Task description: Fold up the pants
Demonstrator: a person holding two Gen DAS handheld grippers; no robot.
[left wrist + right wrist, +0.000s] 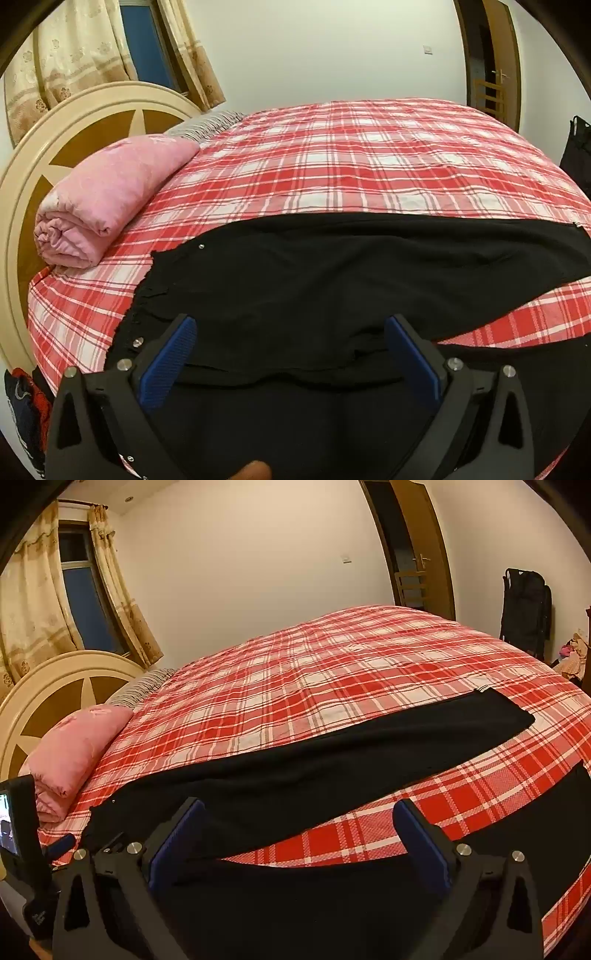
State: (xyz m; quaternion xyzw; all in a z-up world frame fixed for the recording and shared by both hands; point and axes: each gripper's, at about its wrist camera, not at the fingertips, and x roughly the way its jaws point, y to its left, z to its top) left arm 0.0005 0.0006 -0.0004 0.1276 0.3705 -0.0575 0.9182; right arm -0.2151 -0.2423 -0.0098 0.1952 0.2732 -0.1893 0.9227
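Black pants (332, 273) lie spread flat on the red plaid bed (369, 162), waistband at the left with small metal studs, one leg reaching right. My left gripper (290, 334) is open, its blue pads over the near leg by the waist, holding nothing. In the right wrist view the pants (332, 771) show both legs parted in a V, plaid sheet between them. My right gripper (297, 821) is open and empty above the crotch area and near leg. The other gripper's body shows at the left edge (22, 834).
A rolled pink quilt (107, 199) lies at the head of the bed by the round cream headboard (74, 122). A striped pillow (210, 123) sits behind it. Curtains and window at back left, a door at back right, a dark folded chair (524, 609) by the wall.
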